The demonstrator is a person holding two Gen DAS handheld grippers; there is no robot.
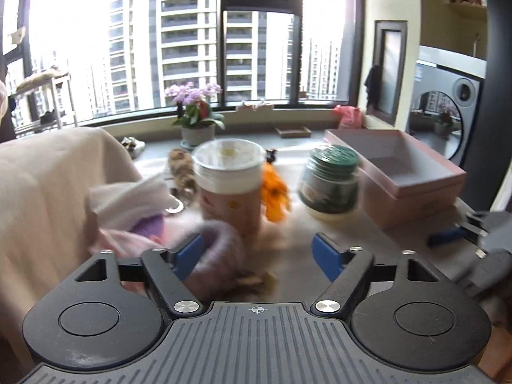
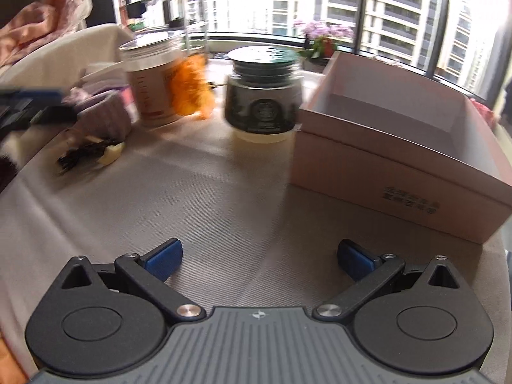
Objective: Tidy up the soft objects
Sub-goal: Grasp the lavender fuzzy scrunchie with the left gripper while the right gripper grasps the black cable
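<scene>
My left gripper (image 1: pixel 257 257) hangs low over the table, its jaws apart. A fuzzy mauve soft thing (image 1: pixel 217 249) lies between them against the left pad (image 1: pixel 188 256); the right pad stands clear of it. Left of it lies a pile of white, pink and purple soft cloths (image 1: pixel 128 204). The right wrist view shows the same mauve thing (image 2: pixel 105 115) at the left, beside the left gripper's blue finger (image 2: pixel 32 91). My right gripper (image 2: pixel 259 256) is open over bare tablecloth (image 2: pixel 208 198) with nothing between its fingers. An open, empty pink box (image 2: pixel 384 134) stands ahead of it to the right.
A lidded paper cup (image 1: pixel 227 185), an orange flower (image 1: pixel 275 195) and a green-lidded jar (image 1: pixel 329 182) stand mid-table, with the pink box (image 1: pixel 400 172) to the right. A small dark and yellow item (image 2: pixel 89 153) lies near the mauve thing. A beige-draped chair back (image 1: pixel 48 176) rises at the left.
</scene>
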